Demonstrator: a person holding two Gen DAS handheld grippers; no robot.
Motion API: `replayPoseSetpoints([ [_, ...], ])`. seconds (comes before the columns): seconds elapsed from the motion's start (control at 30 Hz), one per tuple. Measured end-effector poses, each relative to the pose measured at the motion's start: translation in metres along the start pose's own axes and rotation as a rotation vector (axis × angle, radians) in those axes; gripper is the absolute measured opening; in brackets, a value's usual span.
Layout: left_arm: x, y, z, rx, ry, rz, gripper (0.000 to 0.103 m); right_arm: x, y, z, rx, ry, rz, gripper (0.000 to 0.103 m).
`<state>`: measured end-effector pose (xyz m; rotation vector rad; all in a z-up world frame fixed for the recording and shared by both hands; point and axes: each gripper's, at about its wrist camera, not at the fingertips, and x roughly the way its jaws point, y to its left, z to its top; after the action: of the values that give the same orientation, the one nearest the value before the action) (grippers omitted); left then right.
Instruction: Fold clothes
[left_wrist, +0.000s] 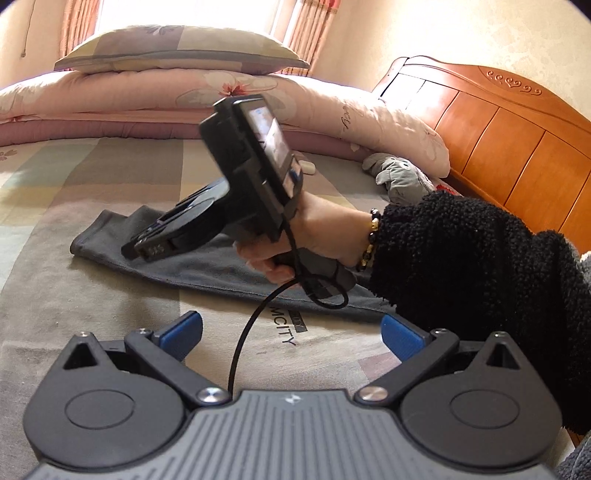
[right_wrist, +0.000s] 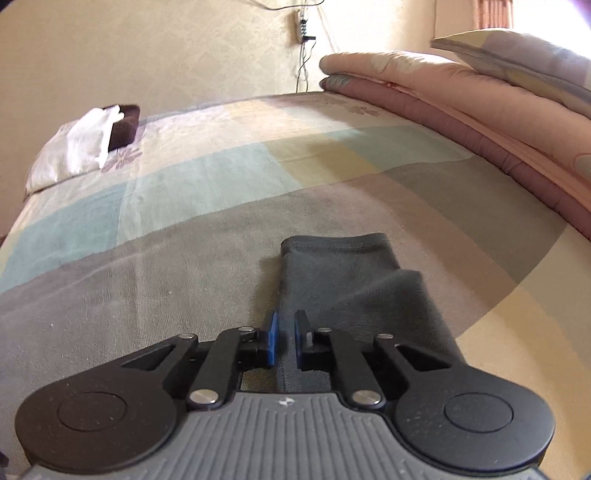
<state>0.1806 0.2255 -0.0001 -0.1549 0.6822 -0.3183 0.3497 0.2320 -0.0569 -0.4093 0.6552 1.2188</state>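
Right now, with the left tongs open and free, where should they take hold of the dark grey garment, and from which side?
Probably the near long edge of the dark grey garment, close to the end away from the right tongs. The garment lies flat as a long strip on the bed sheet, and that edge faces the left tongs. Come in low from the near side, with one finger sliding under the hem.

The grey garment (right_wrist: 354, 280) looks like soft matt cloth, bedsheet (right_wrist: 207, 221) a slightly fuzzy woven fabric. Headboard (left_wrist: 498, 140) far right is glossy varnished wood. Sleeve (left_wrist: 480, 258) is nubby black fleece, grippers matt plastic.
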Motion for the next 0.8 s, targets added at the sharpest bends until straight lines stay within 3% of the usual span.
replayPoseSetpoints([
  [0.13,-0.004,-0.002,0.000,0.002,-0.016,-0.012,0.102,-0.025,-0.025,0.003,0.068,-0.055,-0.080,0.013],
  [0.27,-0.010,-0.008,0.000,0.016,-0.034,-0.042,0.102,-0.021,-0.033,0.010,0.096,-0.062,-0.102,0.015],
  [0.37,-0.010,-0.008,0.000,0.014,-0.035,-0.048,0.102,-0.005,-0.017,0.020,0.058,-0.067,-0.069,0.035],
  [0.43,-0.011,-0.006,0.000,0.011,-0.033,-0.049,0.102,0.010,0.001,0.027,0.010,-0.063,-0.047,0.054],
  [0.57,-0.011,-0.004,0.000,0.005,-0.029,-0.050,0.102,0.050,0.036,0.037,-0.110,-0.018,-0.085,0.054],
  [0.6,-0.011,-0.004,0.000,0.003,-0.028,-0.050,0.102,0.060,0.042,0.038,-0.131,-0.003,-0.118,0.053],
  [0.63,-0.011,-0.003,0.000,0.002,-0.027,-0.050,0.102,0.069,0.045,0.039,-0.150,0.014,-0.167,0.045],
  [0.67,-0.011,-0.003,0.000,0.000,-0.026,-0.050,0.102,0.076,0.048,0.038,-0.159,0.030,-0.200,0.031],
  [0.7,-0.011,-0.002,0.000,-0.002,-0.024,-0.050,0.102,0.081,0.046,0.038,-0.150,0.041,-0.199,0.004],
  [0.8,-0.009,-0.002,0.001,-0.004,-0.019,-0.053,0.102,0.077,0.043,0.035,-0.110,0.002,-0.136,0.004],
])
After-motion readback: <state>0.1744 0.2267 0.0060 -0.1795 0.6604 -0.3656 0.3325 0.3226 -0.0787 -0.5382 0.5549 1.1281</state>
